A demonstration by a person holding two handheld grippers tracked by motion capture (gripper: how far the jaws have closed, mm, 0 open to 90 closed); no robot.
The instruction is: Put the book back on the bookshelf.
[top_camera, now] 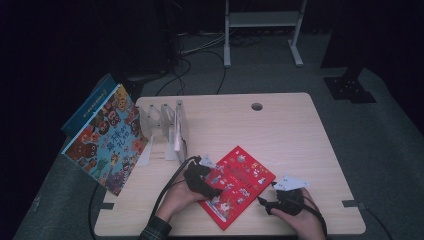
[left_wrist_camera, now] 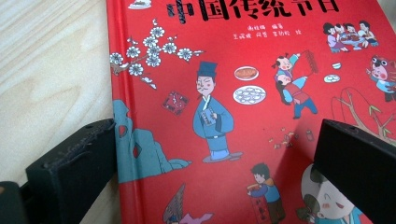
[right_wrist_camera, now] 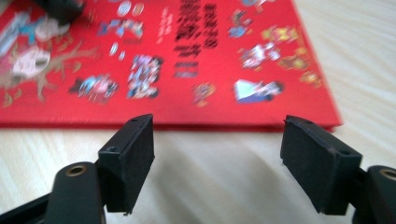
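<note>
A red picture book [top_camera: 239,186] lies flat and slanted on the wooden table [top_camera: 280,135], near its front edge. My left gripper [top_camera: 212,189] rests over the book's left edge, and its jaws stand wide apart. In the left gripper view one jaw sits by the spine and the other over the red cover [left_wrist_camera: 219,93], with my left gripper [left_wrist_camera: 215,163] holding nothing. My right gripper [top_camera: 263,203] hovers low just right of the book, pointing at its edge. In the right gripper view my right gripper [right_wrist_camera: 217,163] is open over bare wood, a short way from the book [right_wrist_camera: 187,60].
A large colourful picture book [top_camera: 107,137] leans off the table's left side, with a blue book [top_camera: 87,107] behind it. A clear slotted book stand [top_camera: 167,125] stands at the back left. A cable hole [top_camera: 257,106] marks the far edge. Cables trail from both grippers.
</note>
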